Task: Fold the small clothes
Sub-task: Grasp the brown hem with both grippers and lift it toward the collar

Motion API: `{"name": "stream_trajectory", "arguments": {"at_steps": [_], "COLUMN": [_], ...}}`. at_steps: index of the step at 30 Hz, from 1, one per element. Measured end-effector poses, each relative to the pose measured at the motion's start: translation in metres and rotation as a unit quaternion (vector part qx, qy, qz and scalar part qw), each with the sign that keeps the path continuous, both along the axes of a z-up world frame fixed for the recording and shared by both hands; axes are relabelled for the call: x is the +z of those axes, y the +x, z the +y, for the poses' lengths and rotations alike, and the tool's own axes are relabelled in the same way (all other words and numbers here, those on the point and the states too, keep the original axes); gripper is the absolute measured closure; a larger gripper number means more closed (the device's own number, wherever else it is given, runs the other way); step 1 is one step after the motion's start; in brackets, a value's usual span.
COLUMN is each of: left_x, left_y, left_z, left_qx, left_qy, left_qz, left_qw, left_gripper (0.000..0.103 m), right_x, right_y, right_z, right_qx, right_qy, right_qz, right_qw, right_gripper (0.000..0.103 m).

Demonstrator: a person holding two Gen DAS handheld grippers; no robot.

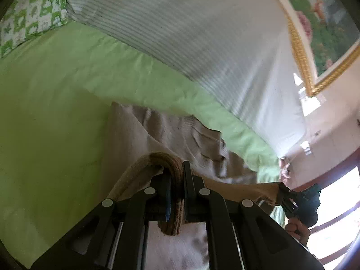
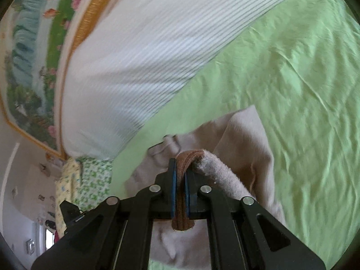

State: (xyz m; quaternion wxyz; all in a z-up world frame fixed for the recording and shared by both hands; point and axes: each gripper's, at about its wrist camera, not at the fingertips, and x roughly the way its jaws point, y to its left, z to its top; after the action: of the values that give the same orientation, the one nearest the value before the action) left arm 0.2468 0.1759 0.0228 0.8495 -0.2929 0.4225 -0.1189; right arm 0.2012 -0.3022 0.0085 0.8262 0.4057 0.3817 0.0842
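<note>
Bedroom setup: light green bedsheet (image 2: 292, 78) as the work surface, a white striped pillow (image 1: 202, 45) along the head end, a green-and-white patterned pillow (image 1: 33, 11) in the corner, and a gold-framed painting (image 2: 33, 56) on the wall behind.

Your left gripper (image 1: 176, 184) is clamped narrow on the brown ribbed band of the beige garment (image 1: 180, 139); the band loops over and through the jaws. Your right gripper (image 2: 180, 180) is doing the same on its side, jaws nearly closed on the brown band with a fleecy beige edge running off beside it. In the left wrist view the right gripper (image 1: 290, 200) sits well off to the side with beige cloth stretched from it, so you're holding the piece at two separate points along that edge.

Garment position: lifted at the gripped edge, with the rest draping forward and down toward the sheet, near the striped pillow. It looks like small trousers or a sweatshirt; I can't tell which from here. A gathered section with a ribbed cuff or waistband shows in the hanging part.

Progress, my read: early. No clean fold visible: the cloth is bunched and wrinkled, not laid flat, and no stacked layers with aligned edges. What's done is the two-point pickup. Left to do: spread it flat on the sheet, then make the folds. Both views are motion-blurred, so finer detail on the hanging part is uncertain.
</note>
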Motion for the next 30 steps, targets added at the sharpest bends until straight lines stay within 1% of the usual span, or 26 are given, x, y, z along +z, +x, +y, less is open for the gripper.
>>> {"name": "stream_trajectory", "arguments": {"at_steps": [3,6,11,13,20,22,26,28,30], "left_x": [-0.017,-0.031,-0.051,-0.055,-0.064,-0.064,-0.073,-0.076,-0.073], "left_y": [0.027,0.045,0.06,0.063,0.081,0.087,0.098,0.101,0.1], "left_z": [0.003,0.004,0.011,0.012,0.017,0.015,0.009,0.006,0.005], "left_qx": [0.009,0.014,0.019,0.021,0.031,0.032,0.031,0.029,0.027], "left_qy": [0.001,0.002,0.001,-0.001,-0.006,0.001,0.022,0.037,0.044], "left_qz": [0.014,0.026,0.04,0.042,0.038,0.036,0.05,0.054,0.054], "left_qw": [0.9999,0.9996,0.999,0.9989,0.9988,0.9988,0.998,0.9975,0.9972], "left_gripper": [0.096,0.096,0.096,0.096,0.096,0.096,0.096,0.093,0.091], "right_x": [-0.015,-0.028,-0.048,-0.055,-0.065,-0.068,-0.076,-0.078,-0.078], "right_y": [0.024,0.04,0.059,0.065,0.082,0.086,0.092,0.093,0.093], "right_z": [-0.005,-0.008,-0.01,-0.012,-0.017,-0.017,-0.014,-0.013,-0.015], "right_qx": [-0.004,-0.005,-0.003,-0.004,-0.014,-0.016,-0.016,-0.016,-0.018], "right_qy": [-0.009,-0.011,-0.02,-0.022,-0.032,-0.034,-0.045,-0.046,-0.04], "right_qz": [0.018,0.032,0.052,0.056,0.06,0.062,0.073,0.075,0.076], "right_qw": [1.0,0.999,0.998,0.998,0.998,0.997,0.996,0.996,0.996], "right_gripper": [0.096,0.096,0.096,0.096,0.096,0.096,0.096,0.096,0.094]}}
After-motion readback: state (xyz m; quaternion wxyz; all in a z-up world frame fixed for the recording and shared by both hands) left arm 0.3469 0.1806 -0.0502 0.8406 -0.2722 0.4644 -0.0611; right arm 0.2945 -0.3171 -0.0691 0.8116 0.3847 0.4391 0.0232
